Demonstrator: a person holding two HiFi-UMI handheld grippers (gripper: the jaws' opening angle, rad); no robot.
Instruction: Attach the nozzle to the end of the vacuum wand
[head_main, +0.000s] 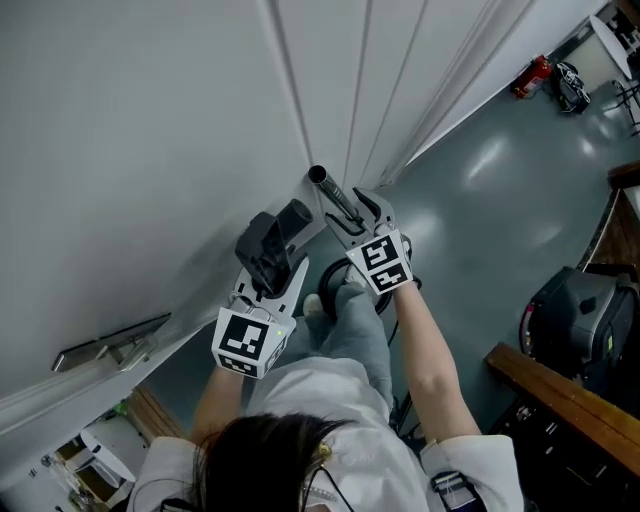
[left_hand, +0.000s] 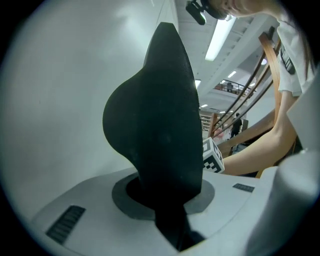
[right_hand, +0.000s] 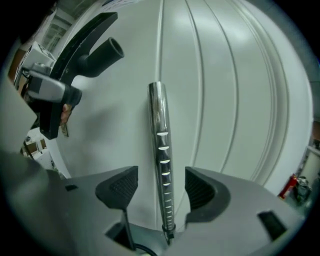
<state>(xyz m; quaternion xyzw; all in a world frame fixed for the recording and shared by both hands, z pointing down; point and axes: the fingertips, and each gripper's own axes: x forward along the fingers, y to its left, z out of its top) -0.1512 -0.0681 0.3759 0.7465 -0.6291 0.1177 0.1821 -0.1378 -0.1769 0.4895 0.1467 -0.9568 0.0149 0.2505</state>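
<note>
At centre-left, the left tongs (head_main: 268, 285) clamp the black nozzle (head_main: 275, 240). Just right, the right tongs (head_main: 362, 215) stand open around the chrome wand (head_main: 330, 192) (pads clear of it), its open end lying up-frame, right of the nozzle.

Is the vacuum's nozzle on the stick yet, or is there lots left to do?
Not yet. Done: the left gripper has the black nozzle clamped. In hand: the wand stands between the right gripper's open fingers, not squeezed, with the nozzle beside it. Left: push the nozzle onto the wand's bare open end.
</note>
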